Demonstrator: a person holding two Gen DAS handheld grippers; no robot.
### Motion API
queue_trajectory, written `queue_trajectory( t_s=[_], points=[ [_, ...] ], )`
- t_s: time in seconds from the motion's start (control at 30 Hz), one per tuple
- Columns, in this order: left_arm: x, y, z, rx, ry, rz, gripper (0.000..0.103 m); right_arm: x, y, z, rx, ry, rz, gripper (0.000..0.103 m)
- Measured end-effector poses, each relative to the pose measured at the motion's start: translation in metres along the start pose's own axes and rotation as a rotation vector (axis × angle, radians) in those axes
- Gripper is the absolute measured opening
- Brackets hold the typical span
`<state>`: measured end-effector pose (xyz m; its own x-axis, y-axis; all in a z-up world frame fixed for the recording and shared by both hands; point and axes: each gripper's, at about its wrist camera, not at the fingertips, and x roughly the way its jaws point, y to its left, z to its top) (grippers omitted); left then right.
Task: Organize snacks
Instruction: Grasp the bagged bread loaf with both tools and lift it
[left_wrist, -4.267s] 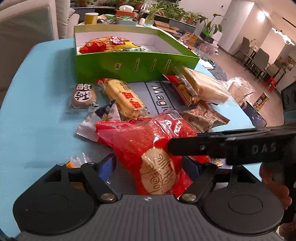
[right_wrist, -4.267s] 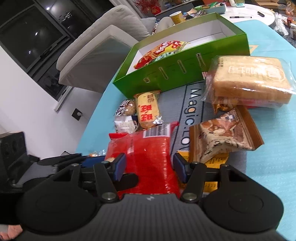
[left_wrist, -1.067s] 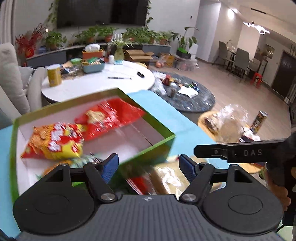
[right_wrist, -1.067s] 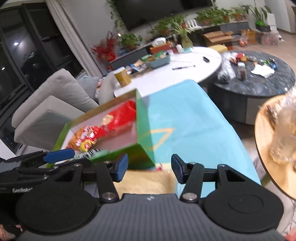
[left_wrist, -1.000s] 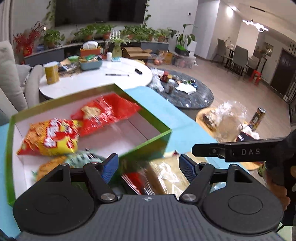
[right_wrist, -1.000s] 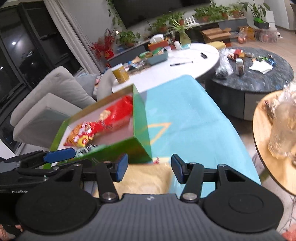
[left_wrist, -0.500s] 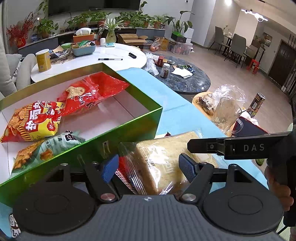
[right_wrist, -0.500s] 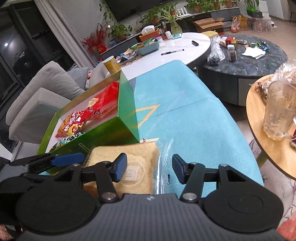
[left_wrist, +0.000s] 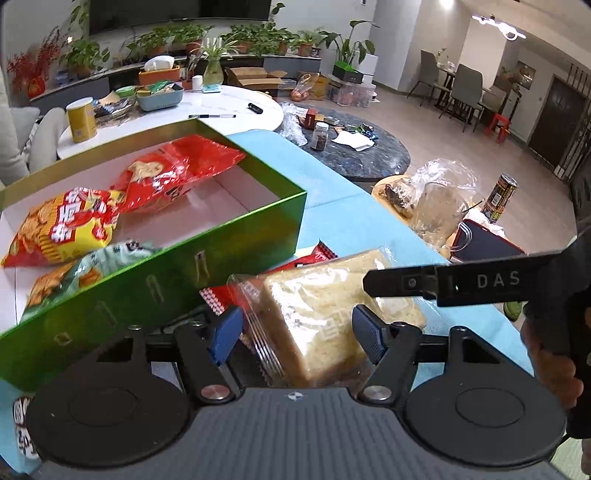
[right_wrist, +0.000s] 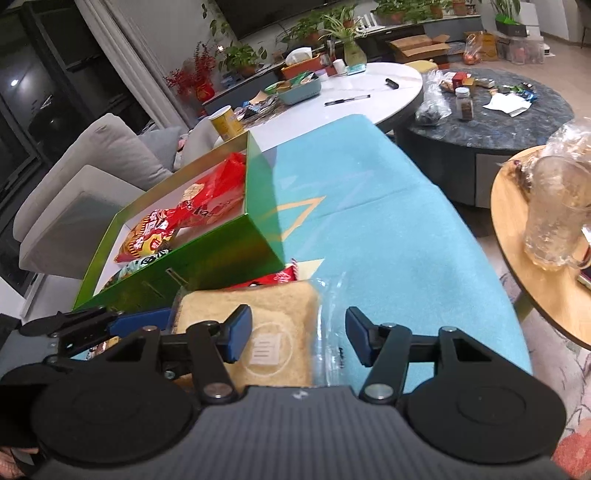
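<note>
A green box (left_wrist: 221, 236) on the blue table holds a red snack bag (left_wrist: 173, 173), a yellow-red chip bag (left_wrist: 62, 225) and a green-white bag (left_wrist: 74, 269). A clear-wrapped loaf of sliced bread (left_wrist: 325, 314) lies just right of the box, on top of a red packet (left_wrist: 321, 254). My left gripper (left_wrist: 297, 330) is open, its fingers on either side of the loaf. My right gripper (right_wrist: 298, 338) is open over the loaf (right_wrist: 273, 332) and its loose wrapper end. The box (right_wrist: 221, 254) and its bags also show in the right wrist view.
The blue table's right edge (right_wrist: 480, 266) runs close to the loaf. Beyond it stand a wooden side table (right_wrist: 535, 295) with a glass mug (right_wrist: 554, 218), a dark round table (right_wrist: 498, 110) and a white round table (right_wrist: 351, 99). A small brown cookie packet (left_wrist: 22, 417) lies at lower left.
Both grippers left the red bag in the box, then swung down and right. They now sit lower and closer around the bread loaf than half a second ago.
</note>
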<state>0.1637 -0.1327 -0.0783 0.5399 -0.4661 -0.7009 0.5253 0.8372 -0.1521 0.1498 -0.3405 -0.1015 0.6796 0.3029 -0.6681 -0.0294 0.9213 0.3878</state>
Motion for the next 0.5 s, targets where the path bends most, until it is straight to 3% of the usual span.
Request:
queue_trajectory(
  t_s=[0.17, 0.23, 0.33, 0.5],
  points=[
    [-0.001, -0.001, -0.005, -0.025, -0.002, -0.008, 0.063, 0.003, -0.004, -0.006, 0.056, 0.04, 0.044, 0.068],
    [-0.001, -0.005, -0.006, -0.025, -0.001, -0.02, 0.057, 0.002, 0.0, -0.008, 0.054, 0.051, 0.06, 0.067],
    [-0.008, -0.009, -0.008, -0.02, -0.018, -0.017, 0.056, -0.005, 0.008, -0.009, 0.023, 0.018, 0.05, 0.056],
    [-0.034, -0.006, -0.006, -0.036, -0.072, -0.025, 0.052, -0.028, 0.018, -0.008, -0.019, -0.027, 0.073, 0.054]
  ],
)
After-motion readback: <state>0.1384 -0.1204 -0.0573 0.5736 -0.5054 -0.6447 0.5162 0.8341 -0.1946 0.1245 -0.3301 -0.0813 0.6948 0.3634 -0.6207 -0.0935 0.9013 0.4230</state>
